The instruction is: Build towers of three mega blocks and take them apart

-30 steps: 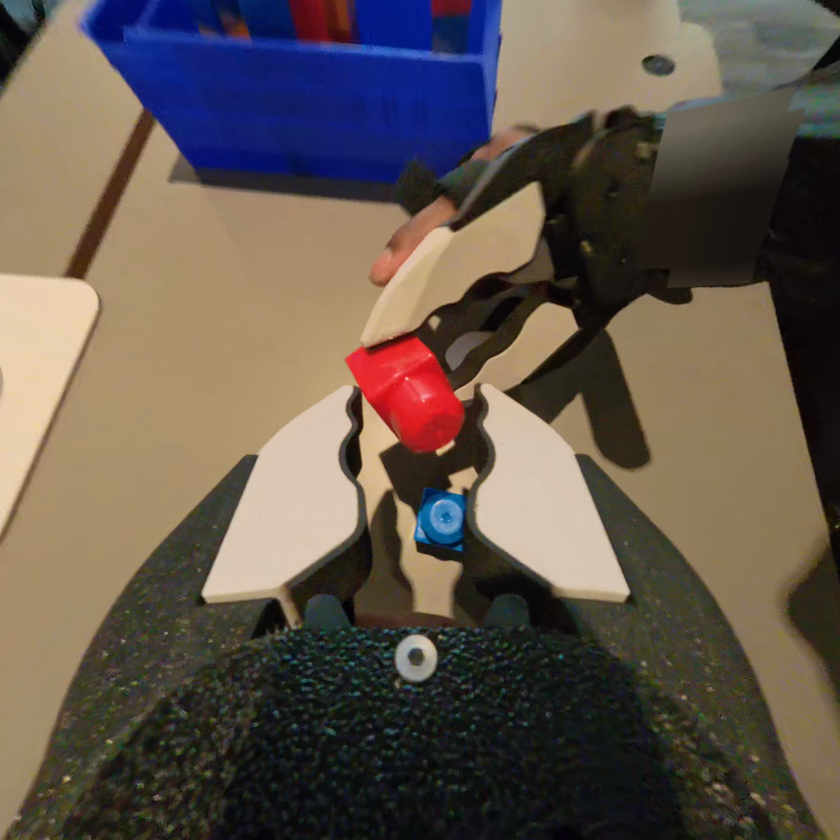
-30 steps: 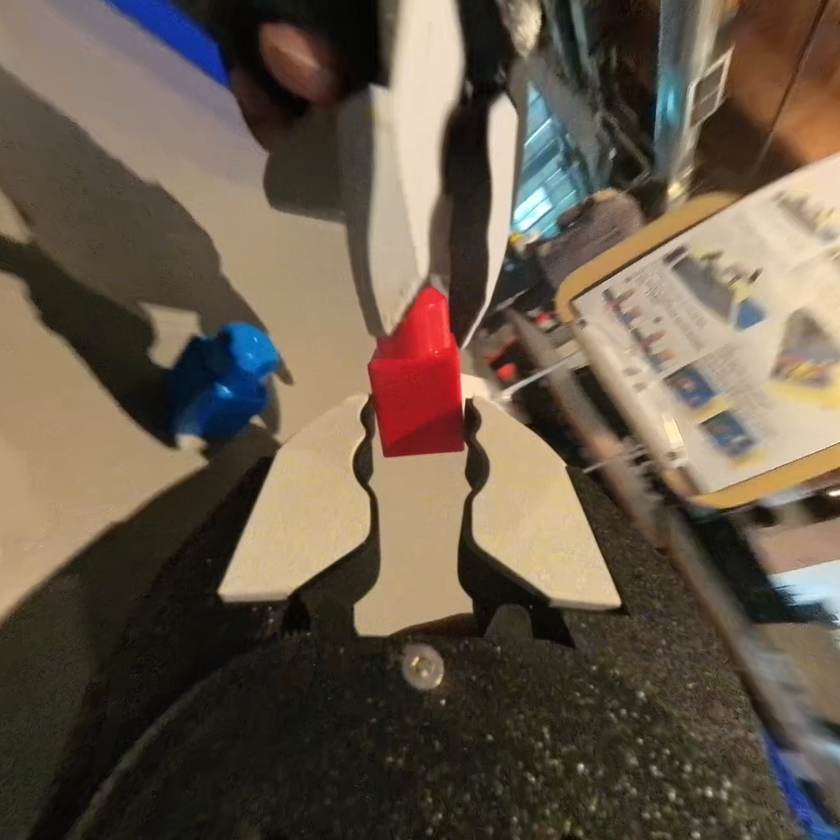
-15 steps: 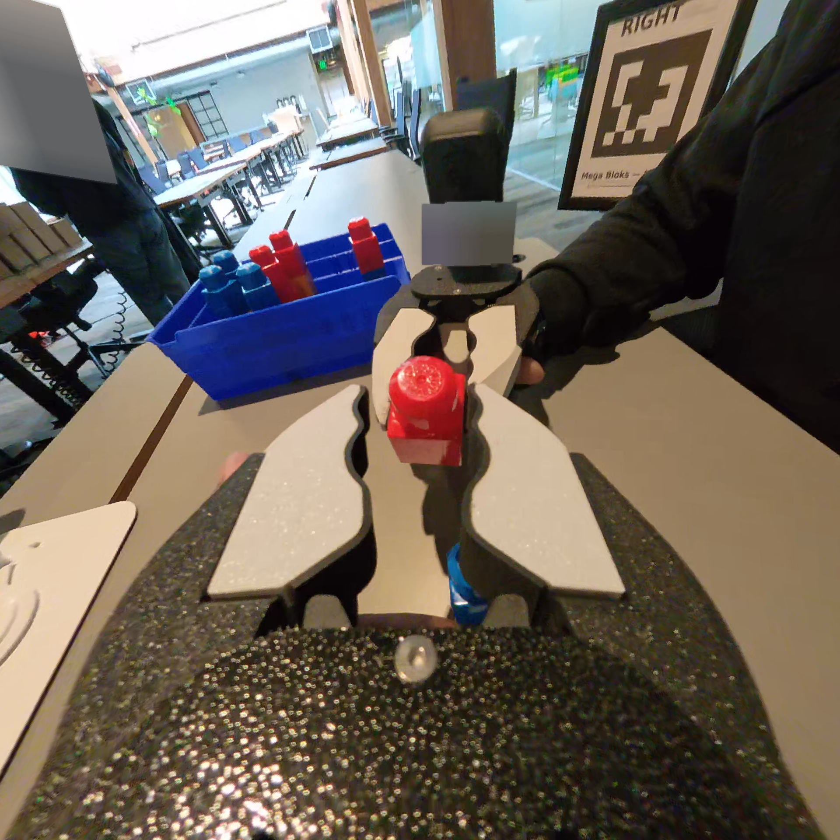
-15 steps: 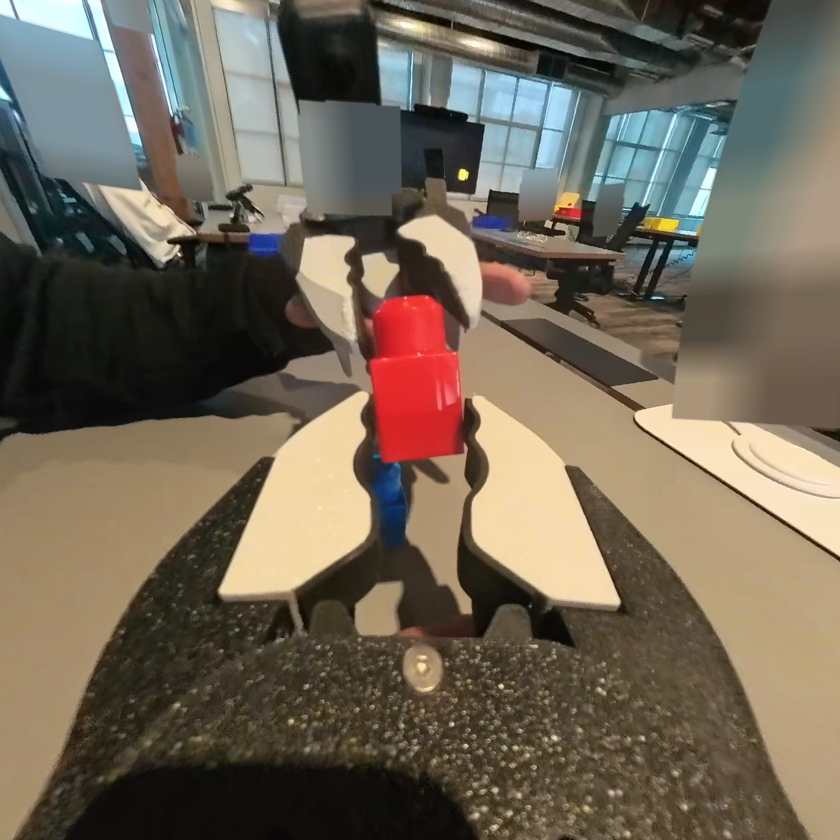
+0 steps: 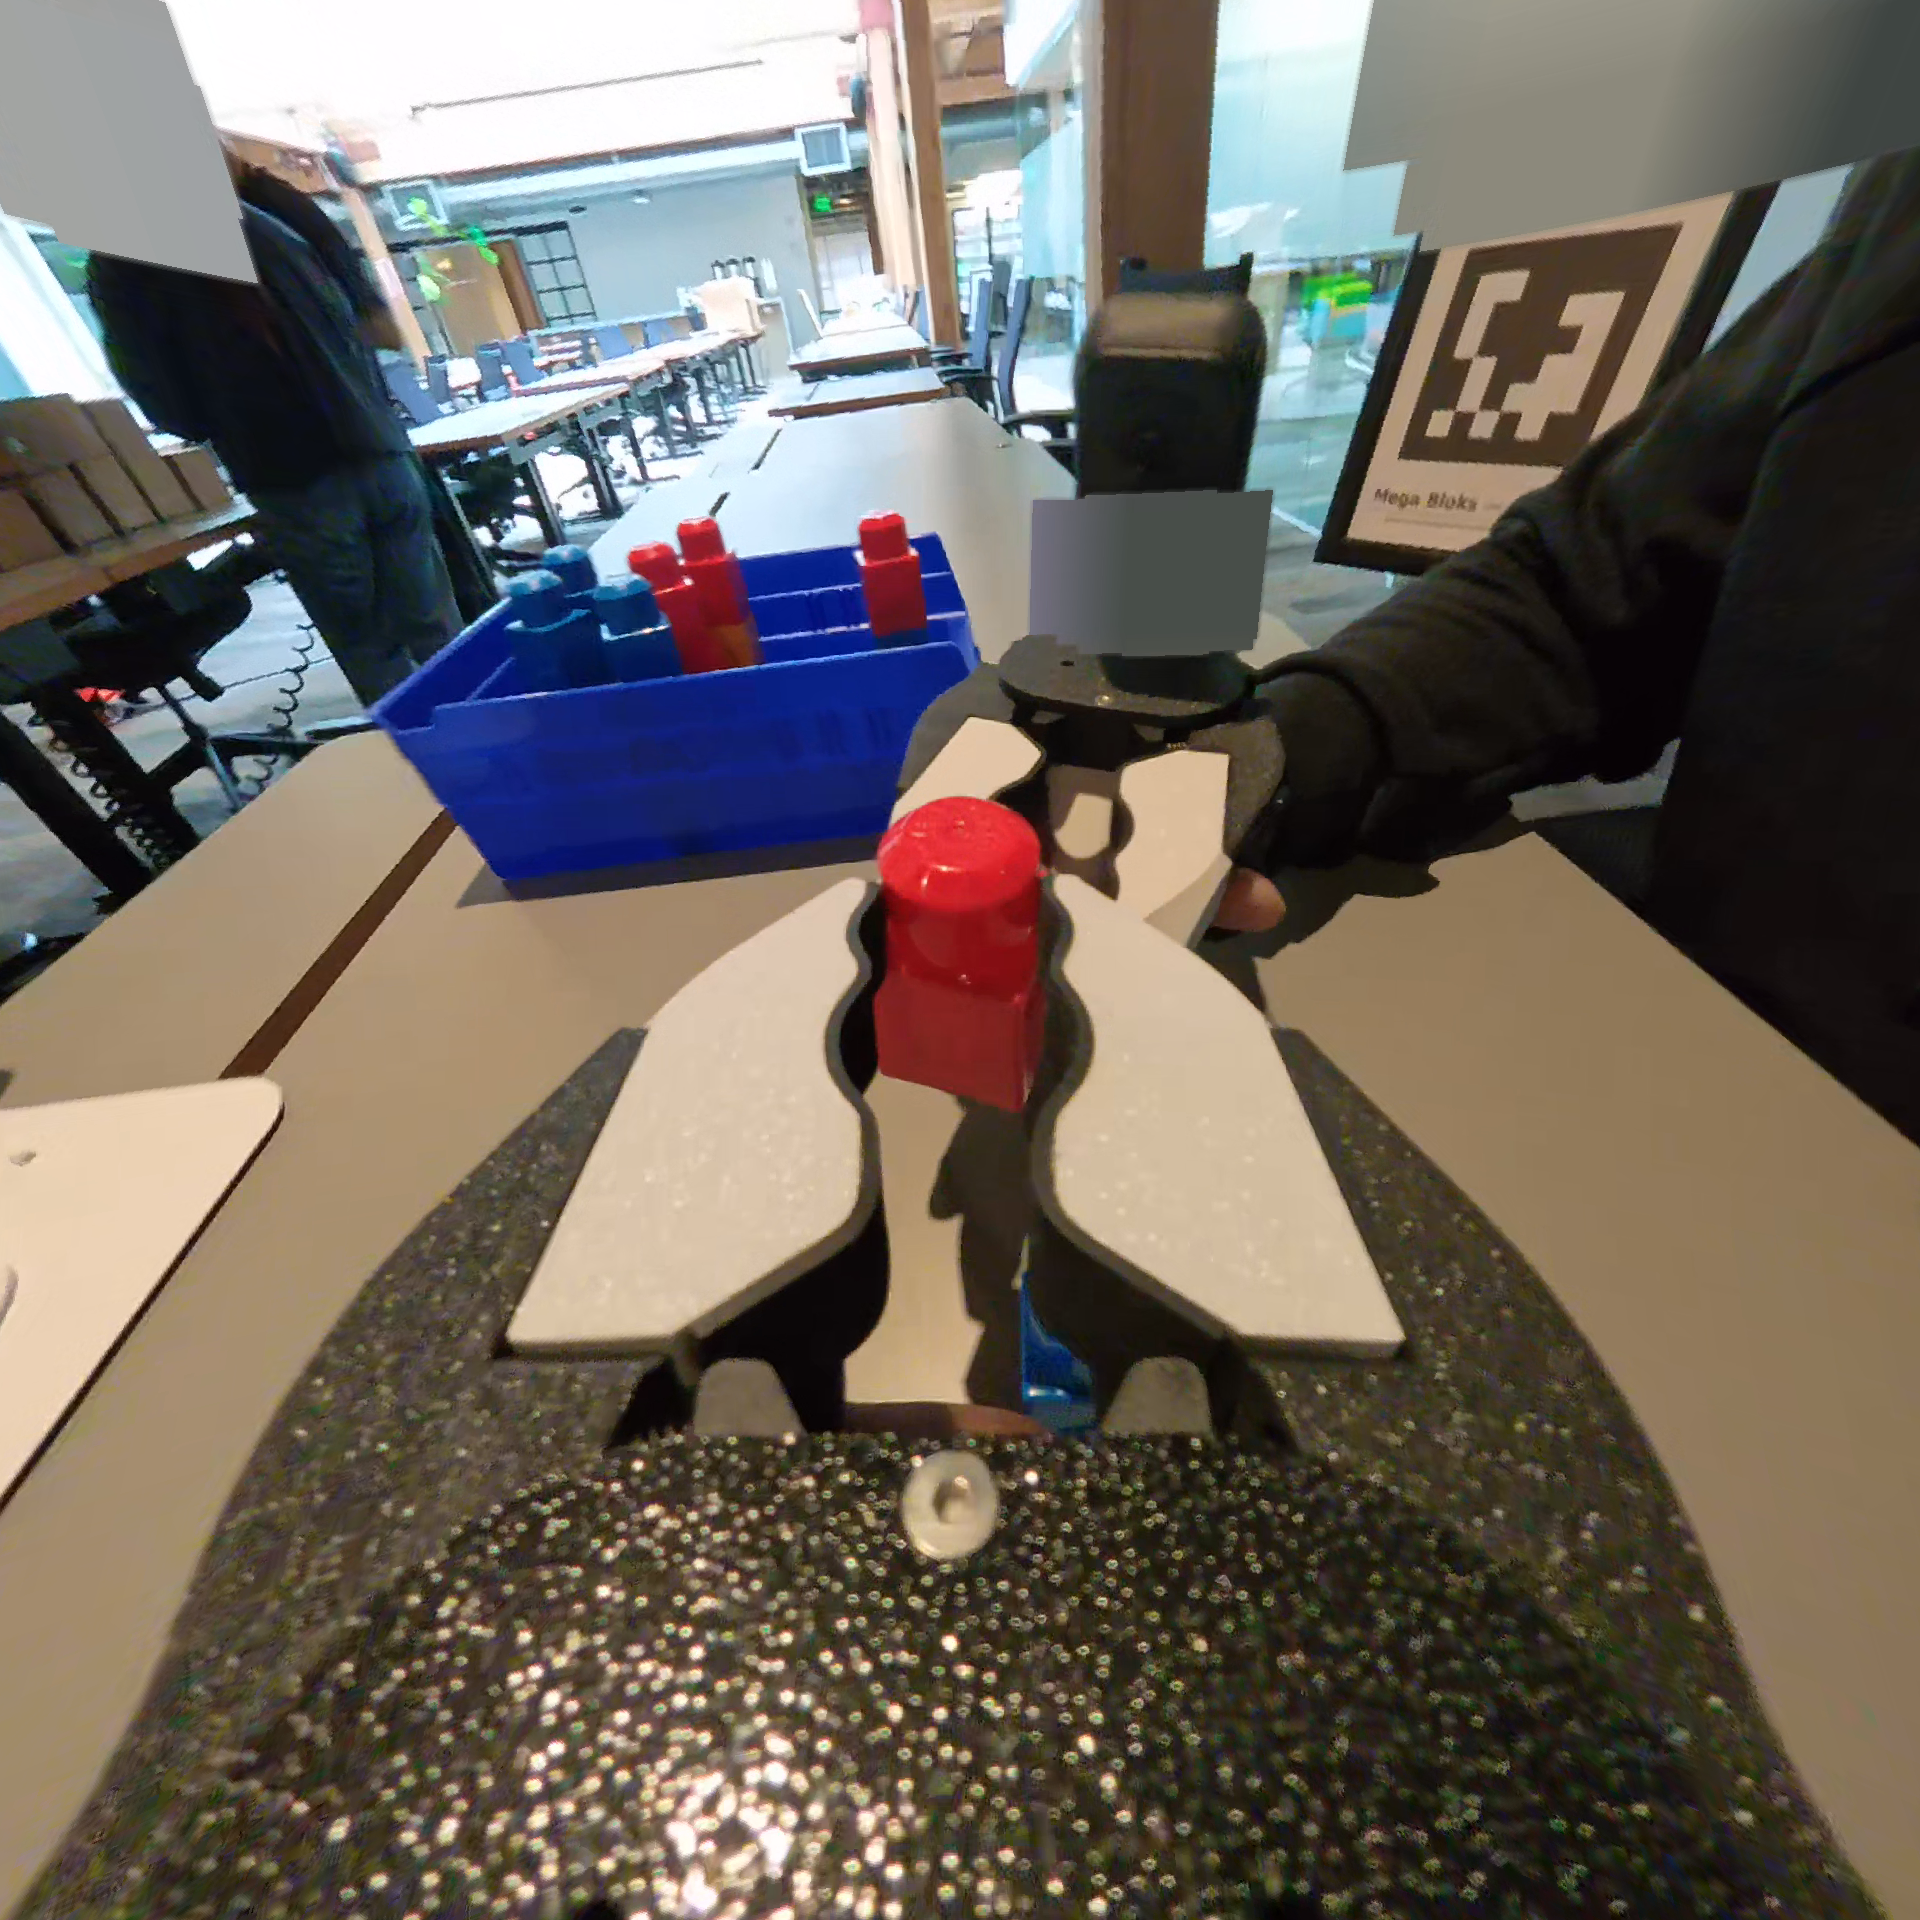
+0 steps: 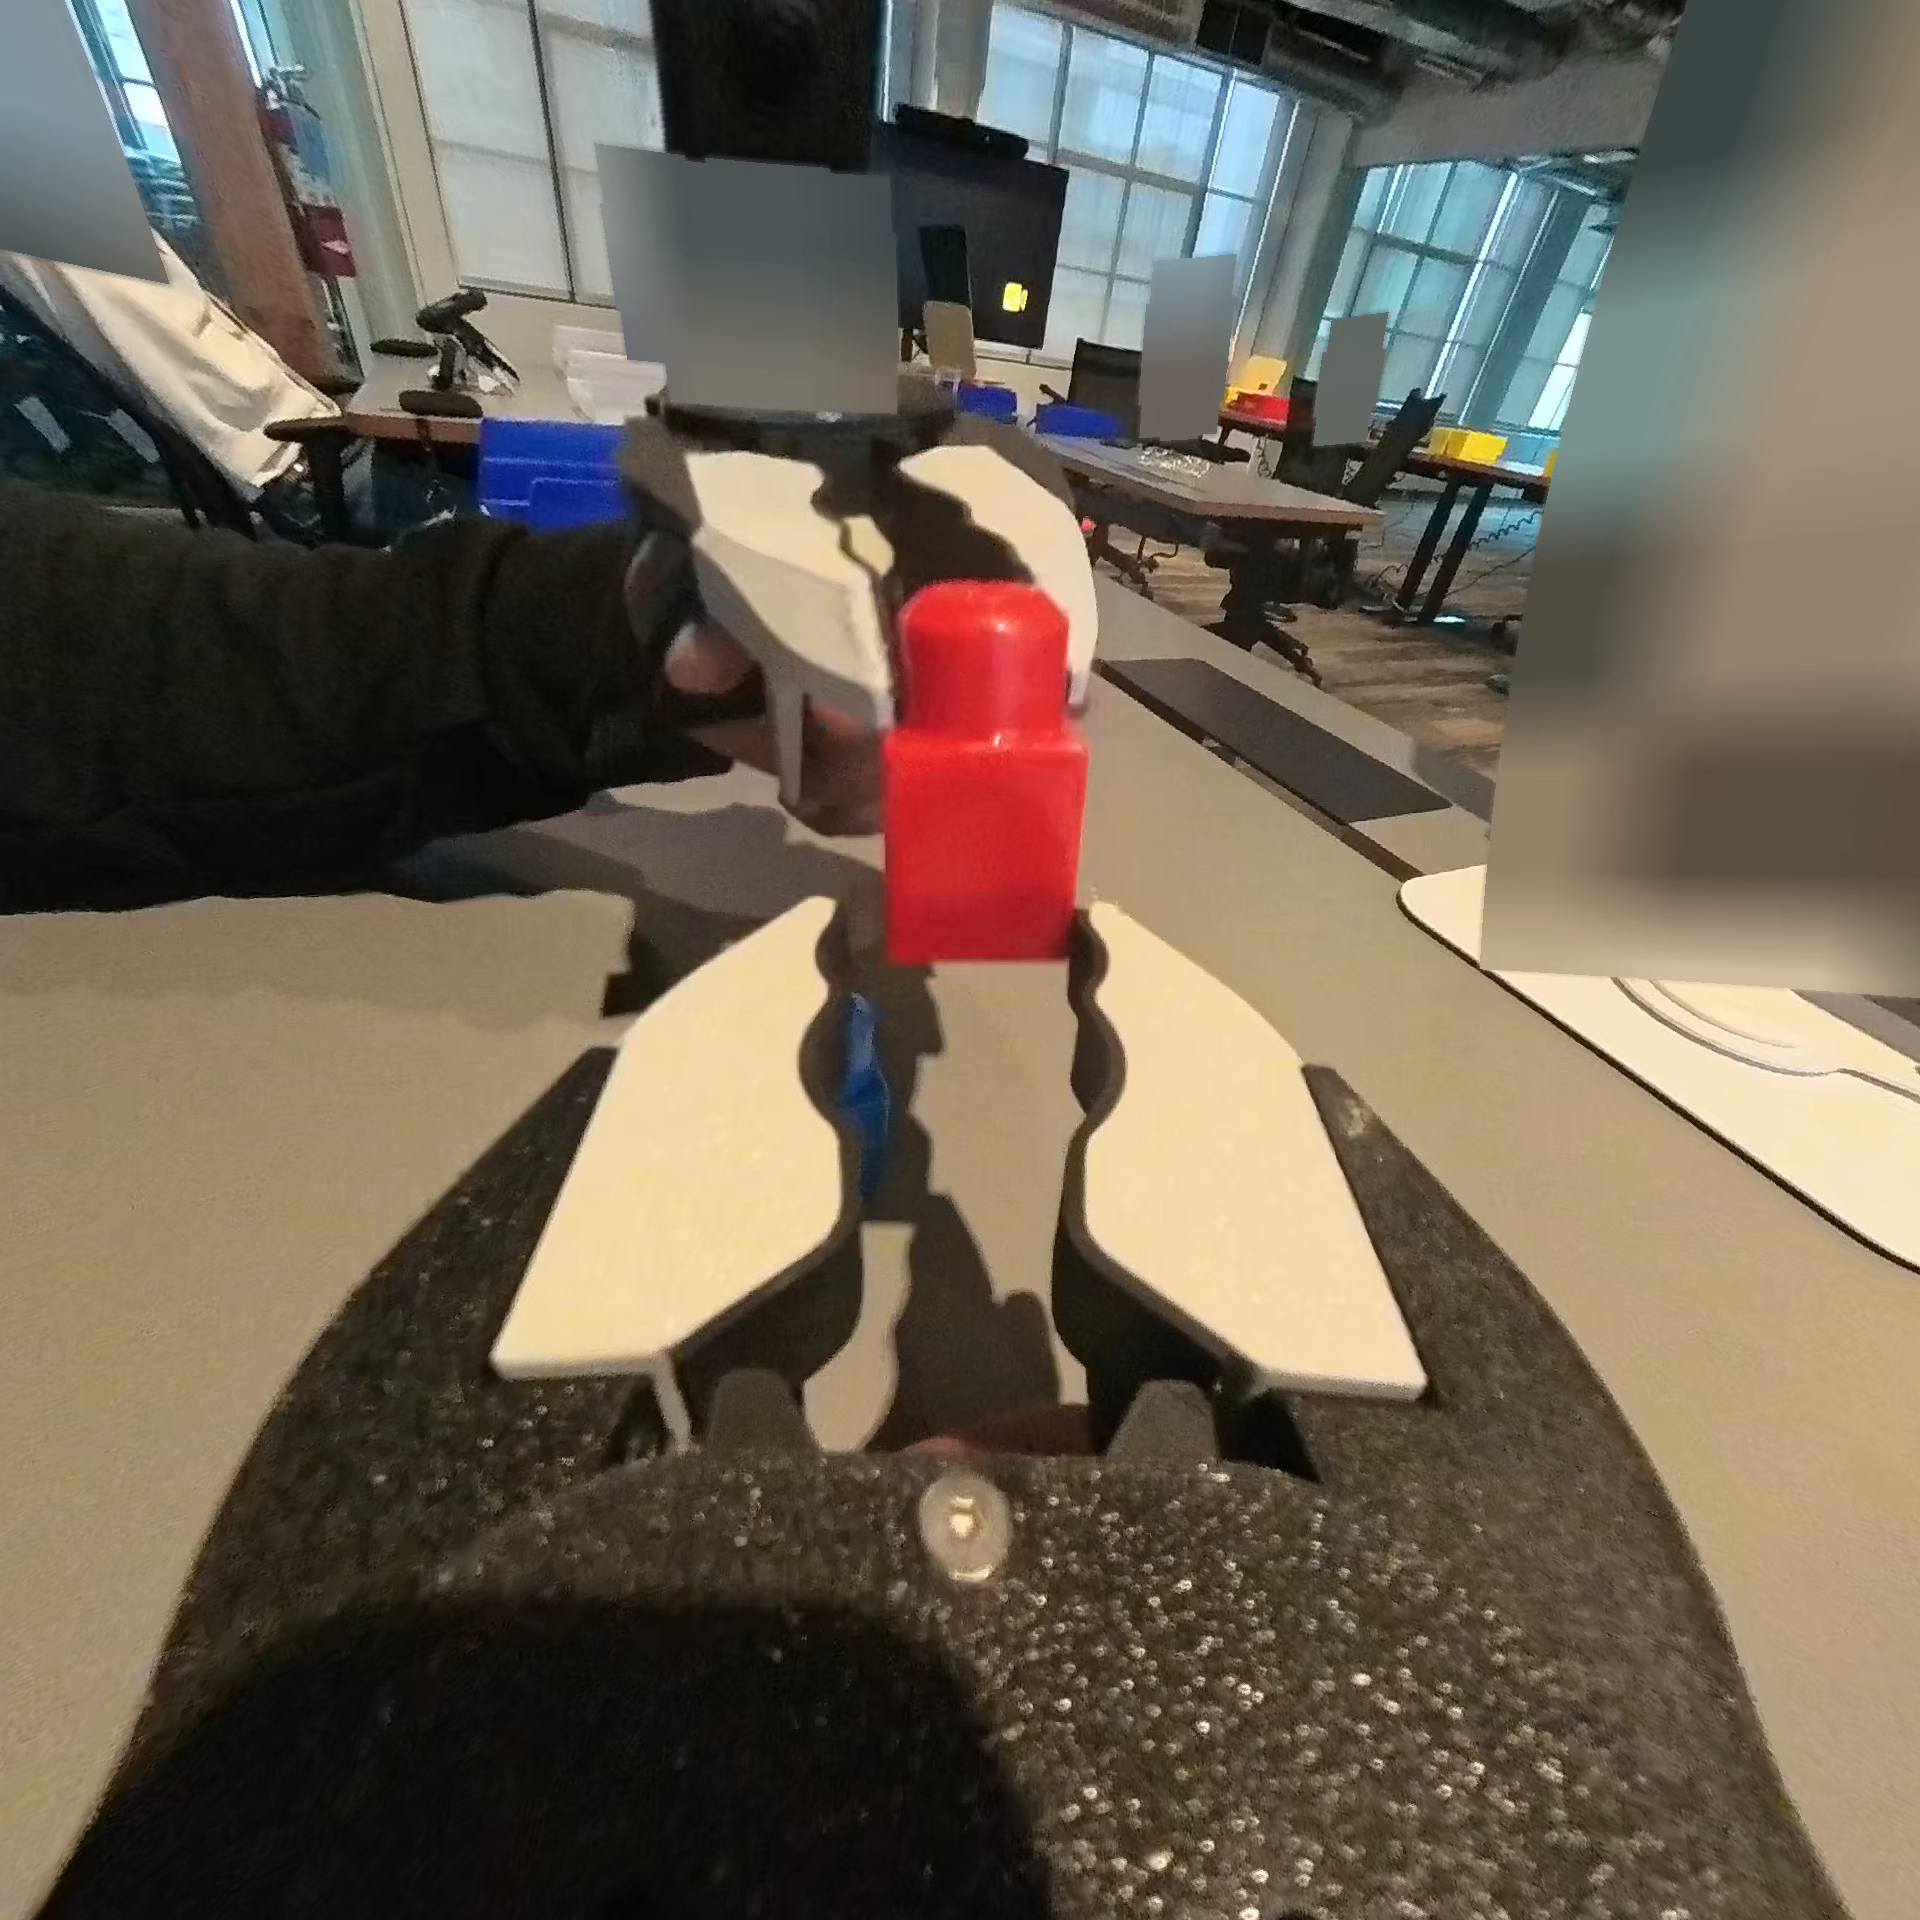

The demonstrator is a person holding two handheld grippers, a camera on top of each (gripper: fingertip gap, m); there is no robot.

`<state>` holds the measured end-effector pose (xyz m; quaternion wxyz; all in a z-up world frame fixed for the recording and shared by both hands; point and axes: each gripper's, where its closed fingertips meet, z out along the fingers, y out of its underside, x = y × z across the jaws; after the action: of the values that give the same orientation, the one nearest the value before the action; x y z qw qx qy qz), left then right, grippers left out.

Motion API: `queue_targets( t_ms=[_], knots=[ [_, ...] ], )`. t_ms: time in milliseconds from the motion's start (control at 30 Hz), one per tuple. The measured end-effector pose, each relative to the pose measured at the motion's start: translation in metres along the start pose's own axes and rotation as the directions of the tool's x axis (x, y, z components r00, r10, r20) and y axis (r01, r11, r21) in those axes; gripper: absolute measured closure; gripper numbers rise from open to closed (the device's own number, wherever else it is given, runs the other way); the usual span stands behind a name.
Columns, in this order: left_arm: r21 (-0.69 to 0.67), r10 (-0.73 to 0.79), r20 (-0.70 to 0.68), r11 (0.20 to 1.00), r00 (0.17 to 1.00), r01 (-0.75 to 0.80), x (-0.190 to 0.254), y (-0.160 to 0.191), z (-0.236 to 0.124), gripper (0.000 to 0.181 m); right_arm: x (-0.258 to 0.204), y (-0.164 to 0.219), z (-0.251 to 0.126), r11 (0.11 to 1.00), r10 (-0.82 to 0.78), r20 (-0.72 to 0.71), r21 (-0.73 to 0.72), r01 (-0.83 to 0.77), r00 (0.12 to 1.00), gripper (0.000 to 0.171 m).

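In the left wrist view my left gripper [image 5: 961,935] is shut on a red block [image 5: 961,966] and holds it upright above the table, pads on its stud. My right gripper [image 5: 1101,831] faces it from behind the block, with its fingers spread. In the right wrist view the red block [image 6: 982,821] hangs just beyond my open right gripper [image 6: 961,920], with a gap beside its left finger [image 6: 727,1091], while the left gripper [image 6: 977,665] clamps the stud. A blue block [image 5: 1055,1361] lies on the table below, partly hidden; it also shows in the right wrist view [image 6: 862,1081].
A blue bin [image 5: 675,748] with several red and blue blocks stands at the back left. A white board [image 5: 104,1195] lies at the left; it also shows in the right wrist view [image 6: 1662,1039]. A framed marker sign [image 5: 1527,343] stands at the back right. A person [image 5: 291,416] stands far left. Both grippers' tips are close together, under 4 cm apart.
The red block has passed from my right gripper to my left: the left fingers closed on its stud and the right fingers opened off its base. Both views tilted up from the table.
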<state>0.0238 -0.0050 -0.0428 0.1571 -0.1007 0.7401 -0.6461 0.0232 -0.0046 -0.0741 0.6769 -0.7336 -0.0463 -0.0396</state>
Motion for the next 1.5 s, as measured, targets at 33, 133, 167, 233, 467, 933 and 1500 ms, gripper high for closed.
queue_targets(
  t_ms=[33, 133, 167, 233, 467, 933, 1500],
  knots=[
    [0.004, -0.018, 0.018, 1.0, 1.0, 0.018, -0.003, 0.0, -0.004, 0.154, 0.0, 0.002, 0.0, 1.0, -0.008, -0.001, -0.012, 0.008, 1.0, 0.13],
    [-0.024, -0.07, 0.063, 0.997, 0.996, 0.072, -0.004, 0.009, -0.018, 0.154, 0.001, 0.012, 0.002, 0.996, -0.059, -0.011, -0.072, 0.058, 0.998, 0.128],
    [-0.039, -0.084, 0.074, 0.995, 0.994, 0.087, -0.001, 0.013, -0.021, 0.154, 0.001, 0.016, 0.003, 0.992, -0.08, -0.012, -0.094, 0.078, 0.997, 0.128],
    [-0.07, -0.106, 0.097, 0.991, 0.99, 0.113, 0.005, 0.022, -0.025, 0.154, -0.002, 0.022, 0.005, 0.986, -0.107, -0.003, -0.126, 0.106, 0.994, 0.127],
    [-0.117, -0.136, 0.159, 0.981, 0.978, 0.155, 0.018, 0.045, -0.028, 0.154, -0.007, 0.03, 0.008, 0.983, -0.101, 0.026, -0.152, 0.104, 0.995, 0.126],
    [-0.159, -0.104, 0.209, 0.977, 0.972, 0.139, 0.025, 0.06, -0.023, 0.154, -0.026, 0.036, 0.015, 0.972, -0.155, 0.092, -0.166, 0.169, 0.984, 0.127],
    [-0.272, -0.047, 0.255, 0.955, 0.966, 0.119, 0.023, 0.065, -0.02, 0.154, -0.031, 0.05, 0.029, 0.953, -0.089, 0.099, -0.282, 0.114, 0.991, 0.135]
  ],
)
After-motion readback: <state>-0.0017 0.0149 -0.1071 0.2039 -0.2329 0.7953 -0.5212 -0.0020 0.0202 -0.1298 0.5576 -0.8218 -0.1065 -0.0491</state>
